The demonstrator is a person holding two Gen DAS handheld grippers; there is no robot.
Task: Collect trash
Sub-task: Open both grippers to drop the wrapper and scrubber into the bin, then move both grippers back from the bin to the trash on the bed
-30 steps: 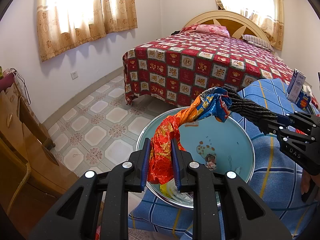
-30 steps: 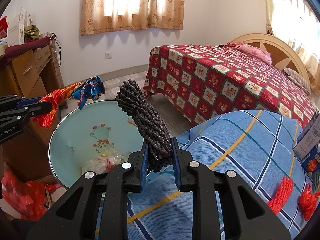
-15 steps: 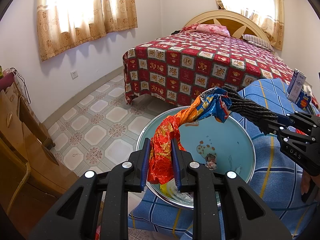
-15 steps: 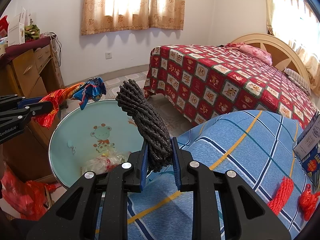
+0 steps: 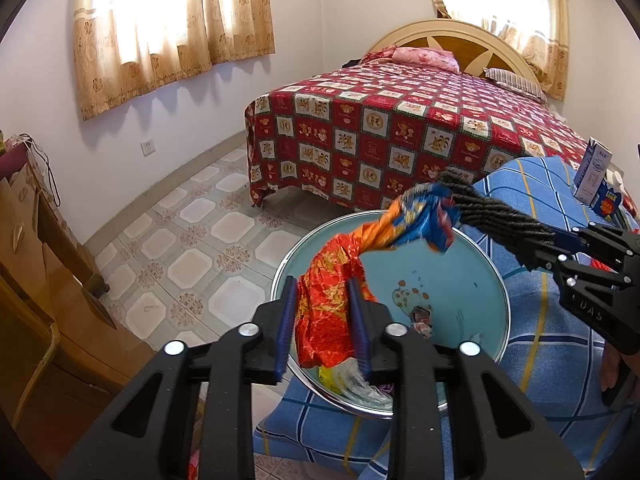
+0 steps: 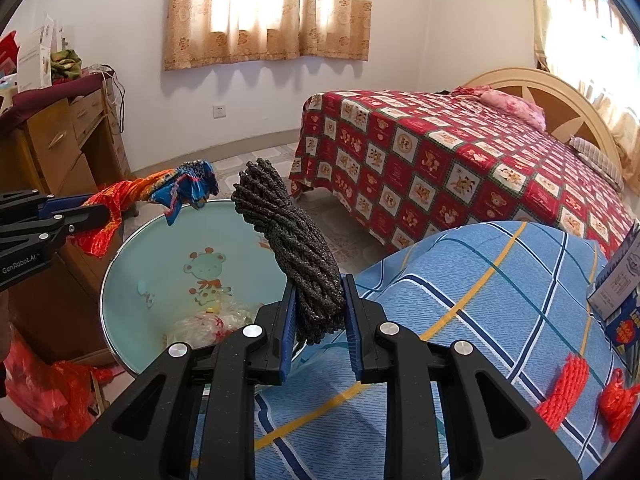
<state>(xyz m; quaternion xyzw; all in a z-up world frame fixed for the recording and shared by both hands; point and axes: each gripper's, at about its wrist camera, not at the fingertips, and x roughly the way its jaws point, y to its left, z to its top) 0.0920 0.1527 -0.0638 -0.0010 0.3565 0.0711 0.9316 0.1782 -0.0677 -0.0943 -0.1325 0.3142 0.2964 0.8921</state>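
Observation:
My left gripper (image 5: 322, 322) is shut on a twisted red, orange and blue foil wrapper (image 5: 332, 308), held over the light blue basin (image 5: 472, 276). The wrapper also shows in the right wrist view (image 6: 152, 192), with the left gripper (image 6: 86, 216) at the left. My right gripper (image 6: 319, 316) is shut on a bundle of dark grey rope (image 6: 288, 240), held over the basin's (image 6: 132, 256) near rim. In the left wrist view the rope (image 5: 496, 216) touches the wrapper's blue end. Clear plastic trash (image 6: 204, 320) lies in the basin.
The basin rests on a blue plaid cloth (image 6: 480, 300). Red net pieces (image 6: 560, 396) and a carton (image 6: 624, 280) lie on the cloth at right. A bed with a red quilt (image 6: 460, 160) stands behind. A wooden dresser (image 6: 52, 148) is at left, with a red bag (image 6: 44, 396) on the floor.

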